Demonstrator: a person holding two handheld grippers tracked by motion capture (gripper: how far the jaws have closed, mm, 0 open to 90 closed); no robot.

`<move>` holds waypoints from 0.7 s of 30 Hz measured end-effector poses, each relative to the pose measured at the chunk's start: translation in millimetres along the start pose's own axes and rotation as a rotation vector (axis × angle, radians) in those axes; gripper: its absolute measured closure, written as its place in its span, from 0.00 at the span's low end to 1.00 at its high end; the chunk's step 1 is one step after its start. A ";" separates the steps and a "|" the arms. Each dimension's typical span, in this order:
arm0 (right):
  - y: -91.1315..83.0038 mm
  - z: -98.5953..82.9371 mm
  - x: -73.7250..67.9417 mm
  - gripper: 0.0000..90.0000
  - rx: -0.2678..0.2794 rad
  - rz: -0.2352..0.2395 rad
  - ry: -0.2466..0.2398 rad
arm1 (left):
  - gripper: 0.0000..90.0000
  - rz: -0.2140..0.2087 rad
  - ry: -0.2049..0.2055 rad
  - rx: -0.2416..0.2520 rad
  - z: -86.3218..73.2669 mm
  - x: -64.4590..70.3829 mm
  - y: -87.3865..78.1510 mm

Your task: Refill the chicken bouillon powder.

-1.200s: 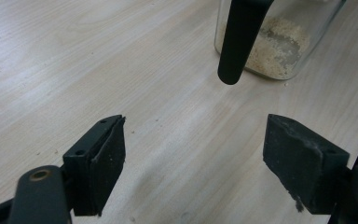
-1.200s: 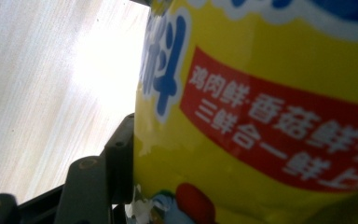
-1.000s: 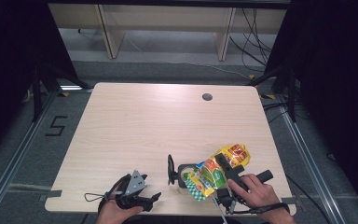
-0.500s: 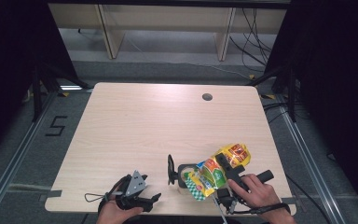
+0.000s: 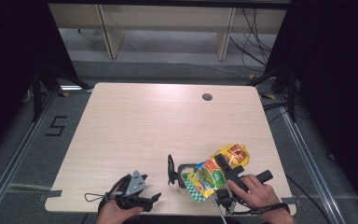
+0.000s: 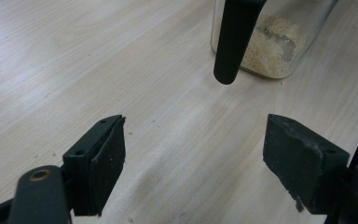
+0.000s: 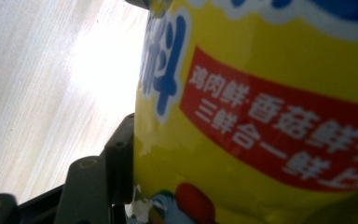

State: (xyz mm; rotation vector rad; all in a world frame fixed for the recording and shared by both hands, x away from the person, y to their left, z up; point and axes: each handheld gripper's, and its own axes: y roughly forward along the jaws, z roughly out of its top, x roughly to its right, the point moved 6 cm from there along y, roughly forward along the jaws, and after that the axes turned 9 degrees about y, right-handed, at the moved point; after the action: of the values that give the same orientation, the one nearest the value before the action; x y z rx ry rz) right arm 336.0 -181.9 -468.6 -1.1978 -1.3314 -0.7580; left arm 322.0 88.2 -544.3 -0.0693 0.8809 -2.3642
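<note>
table (image 5: pixel 135 121): far half passable | near edge: jar (image 5: pixel 185 175), pouch (image 5: pixel 214 170) block

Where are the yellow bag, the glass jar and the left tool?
yellow seasoning bag (image 5: pixel 223 164), high view, its printed middle.
glass jar (image 6: pixel 279 51), left gripper view, wall over the granules.
left tool (image 5: pixel 144 199), high view, between its open jaws.
</note>
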 end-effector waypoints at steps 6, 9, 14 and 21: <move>0.4 1.8 -0.5 0.45 0.004 0.000 -0.011 | 0.23 0.002 0.016 -0.011 -1.2 -1.4 -1.4; 0.0 2.2 -0.9 0.45 0.007 -0.001 -0.016 | 0.23 0.002 -0.027 0.001 -0.1 0.7 -0.9; -0.1 2.0 0.3 0.45 0.005 -0.008 -0.017 | 0.23 0.004 -0.016 0.008 0.3 0.2 0.0; 1.4 -2.8 1.0 0.45 -0.007 -0.006 -0.020 | 0.23 0.006 0.026 -0.023 -1.5 -2.9 -1.5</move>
State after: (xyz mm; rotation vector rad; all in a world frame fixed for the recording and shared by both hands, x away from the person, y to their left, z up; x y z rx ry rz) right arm 338.4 -183.9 -467.5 -1.2106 -1.3507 -0.7576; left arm 323.2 91.6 -544.1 -0.0457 0.9200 -2.3546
